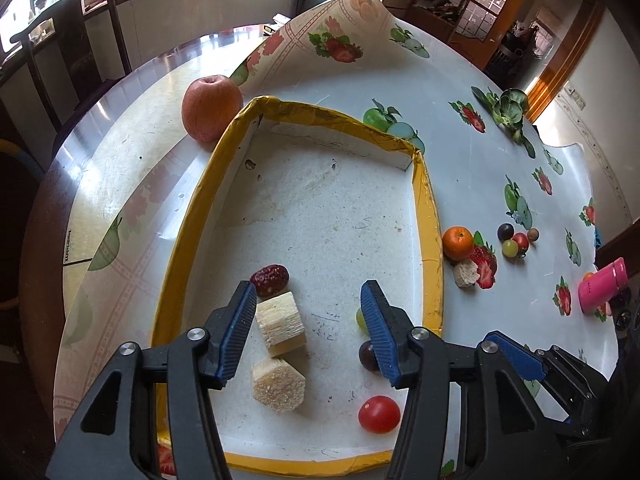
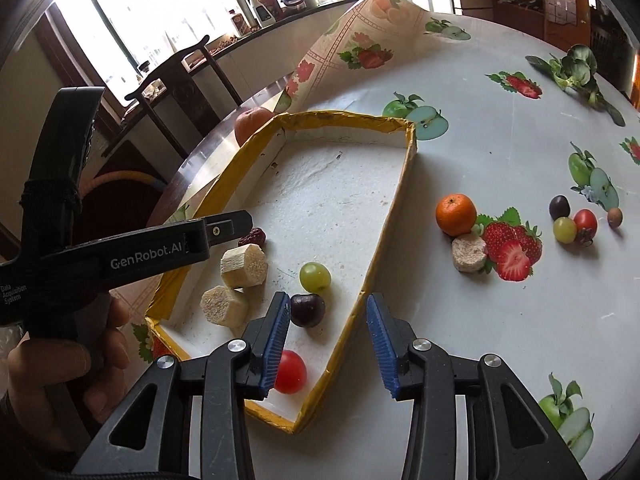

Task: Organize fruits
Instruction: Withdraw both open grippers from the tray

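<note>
We see a round surface covered by a cloth printed with strawberries and apples, its far edge curled up. On it sits a shallow white tray with a yellow rim.

Just outside the tray's far left corner stands a big apple, touching the rim. To the right of the tray, on the cloth, lie an orange, a cut pale stalk piece just beside it, and, a little further right, a cluster of small fruits: a dark grape, a green grape, a red tomato and a small brown fruit.

Inside the tray, at its near end, we find two pale stalk chunks touching each other, a wrinkled red date just beyond them, a green grape, a dark cherry-like fruit and a red cherry tomato.

Our left gripper hangs over the stalk chunks, jaws moderately apart, holding nothing. Our right gripper hangs over the tray's right rim, jaws moderately apart and empty, the dark fruit just beside the left one.
</note>
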The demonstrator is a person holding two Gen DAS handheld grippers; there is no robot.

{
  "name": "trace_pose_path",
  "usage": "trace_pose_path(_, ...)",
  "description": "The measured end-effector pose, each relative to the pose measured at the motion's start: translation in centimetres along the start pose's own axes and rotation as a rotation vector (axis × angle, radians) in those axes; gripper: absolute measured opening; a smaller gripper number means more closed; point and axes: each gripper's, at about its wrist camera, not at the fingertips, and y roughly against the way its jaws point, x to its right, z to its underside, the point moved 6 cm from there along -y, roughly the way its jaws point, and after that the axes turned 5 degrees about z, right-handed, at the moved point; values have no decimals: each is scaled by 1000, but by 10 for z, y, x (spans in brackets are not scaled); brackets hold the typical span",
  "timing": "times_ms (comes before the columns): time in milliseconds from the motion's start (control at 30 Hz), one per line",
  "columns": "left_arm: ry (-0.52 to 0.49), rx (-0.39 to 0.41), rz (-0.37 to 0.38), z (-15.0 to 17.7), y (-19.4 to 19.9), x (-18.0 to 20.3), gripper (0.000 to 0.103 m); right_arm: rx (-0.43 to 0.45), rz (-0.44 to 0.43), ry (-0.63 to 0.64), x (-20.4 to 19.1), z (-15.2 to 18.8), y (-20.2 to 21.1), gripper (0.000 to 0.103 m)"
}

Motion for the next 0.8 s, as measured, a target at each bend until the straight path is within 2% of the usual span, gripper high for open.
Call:
trace_pose_path(467, -88, 19, 35, 14, 14, 56, 53, 28, 57, -101, 57, 29, 46, 42)
trace_pose_path(800, -156, 0, 118, 28, 9, 113, 53, 39, 103, -192, 109, 48, 66, 42)
